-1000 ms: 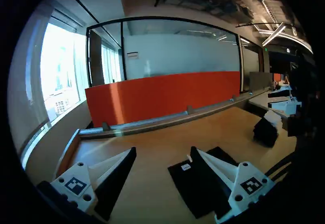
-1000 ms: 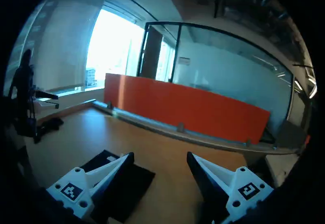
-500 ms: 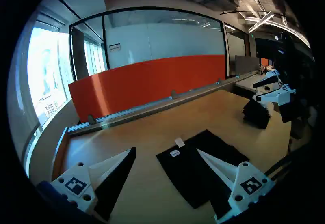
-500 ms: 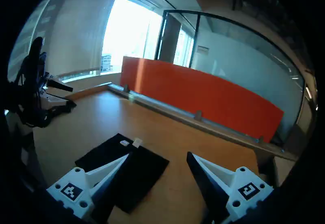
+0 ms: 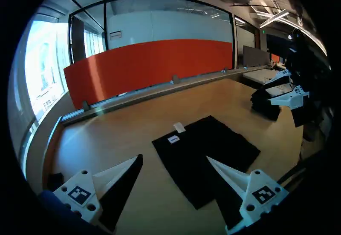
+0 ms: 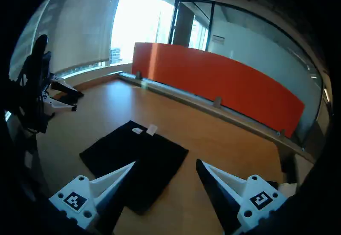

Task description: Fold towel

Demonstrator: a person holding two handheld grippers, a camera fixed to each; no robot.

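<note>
**Left gripper view.** Looking down along the left gripper (image 5: pixel 173 159): fingers spread wide, nothing gripped, hovering clear above the wooden table (image 5: pixel 119 124). Black towel (image 5: pixel 209 150) ahead and slightly to the right, lying flat on the table, near part hidden behind the right-hand finger. Two small white tags (image 5: pixel 179 127) at its far corner. Orange partition (image 5: pixel 149 64) along the table's far edge.

**Right gripper view.** Along the right gripper (image 6: pixel 166 161): likewise wide open, empty, above the table. Same towel ahead and to the left, near edge tucked behind the left-hand finger, tags on the far side. Left gripper visible well off at the left edge, apart from the towel.

**Progress.** No fold discernible from either view. Spread out in what looks like one flat sheet, though layers hard to tell on black cloth. No edge grasped yet. Judged to be at the very start, approach only. Taking hold of the corners, carrying them over and laying them down all left to do.

**Against the earlier frames.** A second back, only a sliver of towel in each view, with wall and window filling the middle. Now pitched downward, with nearly the whole towel in sight. Finger spread unchanged on both. Towel itself apparently not moved.
</note>
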